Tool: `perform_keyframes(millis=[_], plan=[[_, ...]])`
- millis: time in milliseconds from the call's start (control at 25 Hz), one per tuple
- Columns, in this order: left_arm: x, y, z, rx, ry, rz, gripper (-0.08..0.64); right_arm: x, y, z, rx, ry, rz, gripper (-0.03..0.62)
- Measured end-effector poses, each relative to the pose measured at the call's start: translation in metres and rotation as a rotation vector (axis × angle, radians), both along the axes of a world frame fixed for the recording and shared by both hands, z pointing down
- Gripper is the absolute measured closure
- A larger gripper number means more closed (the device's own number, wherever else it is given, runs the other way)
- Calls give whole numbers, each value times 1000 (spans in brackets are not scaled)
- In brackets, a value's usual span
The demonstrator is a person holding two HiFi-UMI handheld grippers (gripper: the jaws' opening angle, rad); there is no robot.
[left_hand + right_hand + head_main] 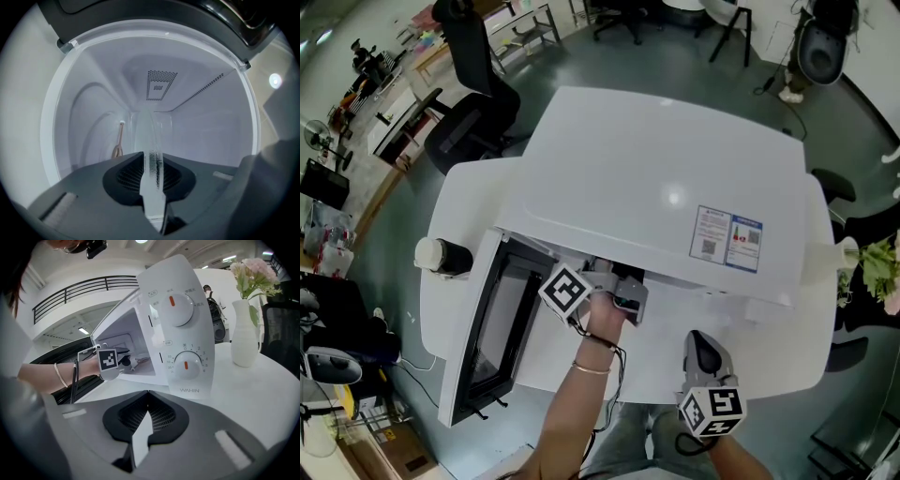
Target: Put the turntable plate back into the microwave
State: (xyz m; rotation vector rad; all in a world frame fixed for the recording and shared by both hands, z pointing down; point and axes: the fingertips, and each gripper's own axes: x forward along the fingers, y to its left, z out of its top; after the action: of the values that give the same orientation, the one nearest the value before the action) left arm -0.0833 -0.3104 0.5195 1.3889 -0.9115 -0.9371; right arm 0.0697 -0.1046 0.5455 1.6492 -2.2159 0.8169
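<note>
Nearest the person, the right tongs (pixel 143 427) hang over the bench (pixel 769 347) at about 5 o'clock of the microwave (pixel 656 178). Their jaws are shut together with nothing between them. At 10 o'clock from them, the left tongs (pixel 628 302) reach through the opening past the door (pixel 492 328), which is swung wide toward 8 o'clock. The left jaws are clamped on the rim of the turntable plate (pixel 151 140), seen edge-on as a clear glass sliver running away into the cavity.

So the carrying-in looks mostly done, with the plate inside the oven but not yet let go. Seating it on the floor, releasing and drawing the tongs out are judged to remain. Whether it touches the floor cannot be told.

Only the left gripper view shows the plate and the perforated vent (pixel 159 85) on the far wall. From the head view the oven's top hides both. Only the right gripper view shows the two dials (pixel 177 305) and the vase (pixel 244 333) at 2 o'clock.
</note>
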Motion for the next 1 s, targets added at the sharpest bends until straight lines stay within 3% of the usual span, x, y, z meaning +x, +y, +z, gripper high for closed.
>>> perform_keyframes(millis=[240,560,880,1000], plan=[[-3,-1,2,-13,-36,4,522,-4,-1,1,-5,-3,-10,581],[-4,-1,-2,-19,-206,72,536,-12,-2,0,-4,-6,-28,581],[-8,-4,4,-74,-221,86,540,-17,1,0,-2,-9,-44,581],[-9,-4,4,-74,-276,92,538,-17,2,0,-2,-9,-45,581]])
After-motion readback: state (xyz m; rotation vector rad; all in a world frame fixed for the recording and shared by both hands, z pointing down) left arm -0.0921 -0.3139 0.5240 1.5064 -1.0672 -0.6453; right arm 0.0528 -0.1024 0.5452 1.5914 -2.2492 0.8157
